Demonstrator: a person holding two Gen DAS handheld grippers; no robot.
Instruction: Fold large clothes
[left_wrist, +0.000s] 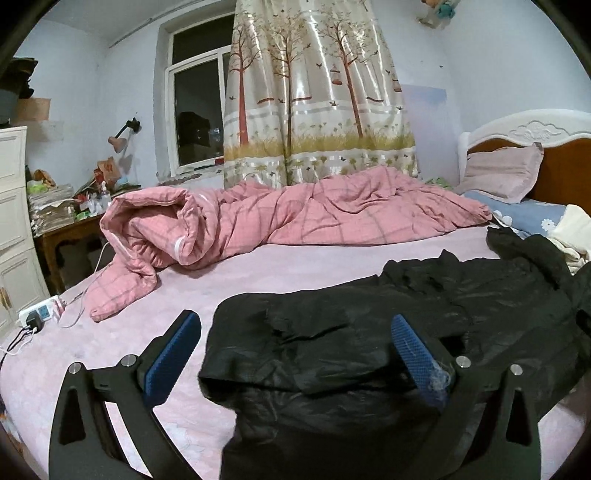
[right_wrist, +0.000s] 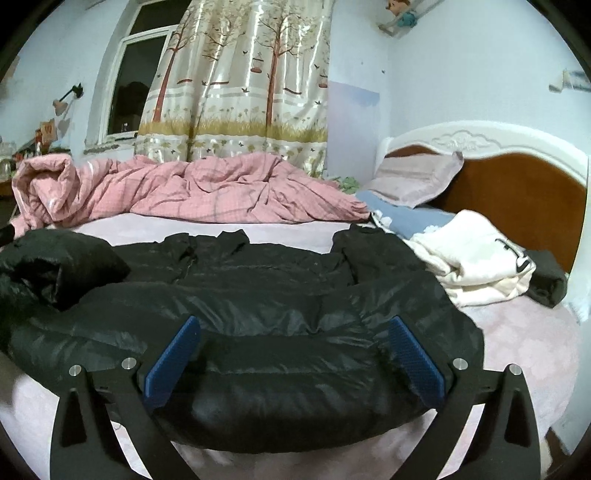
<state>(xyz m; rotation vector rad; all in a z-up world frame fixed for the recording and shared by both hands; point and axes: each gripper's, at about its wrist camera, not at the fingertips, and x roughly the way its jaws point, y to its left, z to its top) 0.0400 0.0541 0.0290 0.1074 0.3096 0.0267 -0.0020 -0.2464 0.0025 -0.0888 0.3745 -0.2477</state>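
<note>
Pink bed sheet (left_wrist: 295, 266) fills both views, and on it my black puffer jacket (right_wrist: 258, 295) lies spread, glossy and quilted, long axis running left to right across the lower frame. My right gripper (right_wrist: 293, 354) straddles its near hem with fingers spread wide, gripping nothing. My left gripper (left_wrist: 295, 350) is likewise wide open over the folded left end.
</note>
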